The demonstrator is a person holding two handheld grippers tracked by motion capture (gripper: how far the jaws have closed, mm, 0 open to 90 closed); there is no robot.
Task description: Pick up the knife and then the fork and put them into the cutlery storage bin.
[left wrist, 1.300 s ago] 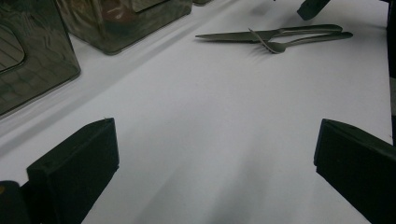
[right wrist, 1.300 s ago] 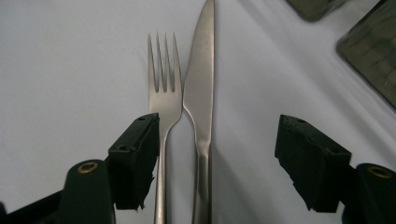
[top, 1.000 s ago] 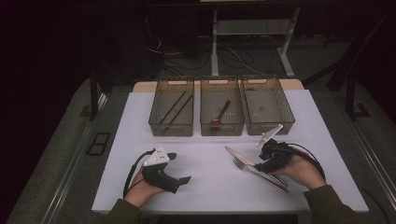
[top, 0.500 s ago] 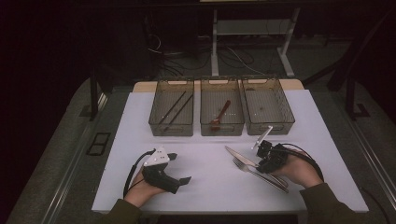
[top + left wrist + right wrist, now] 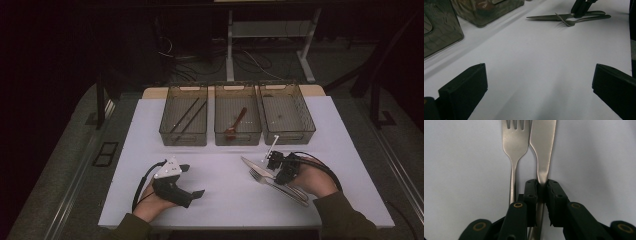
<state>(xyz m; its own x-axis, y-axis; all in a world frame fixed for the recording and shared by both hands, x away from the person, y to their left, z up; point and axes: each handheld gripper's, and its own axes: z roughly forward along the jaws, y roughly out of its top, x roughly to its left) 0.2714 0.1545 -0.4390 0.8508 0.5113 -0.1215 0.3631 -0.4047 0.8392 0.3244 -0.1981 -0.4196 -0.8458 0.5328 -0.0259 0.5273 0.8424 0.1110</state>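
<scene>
R gripper (image 5: 543,185), jaws just closing, now pinches the knife (image 5: 543,147) at its neck w/ fork (image 5: 515,145) alongside: lift straight up, don't drag fork; L gripper (image 5: 539,82) idle, wide open.

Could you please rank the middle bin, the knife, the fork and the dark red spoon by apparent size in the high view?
1. Middle bin, clearly largest.
2. Knife and fork: about alike, both partly hidden under the right gripper, so I won't rank them.
3. Dark red spoon, though it lies farther from the camera.
</scene>
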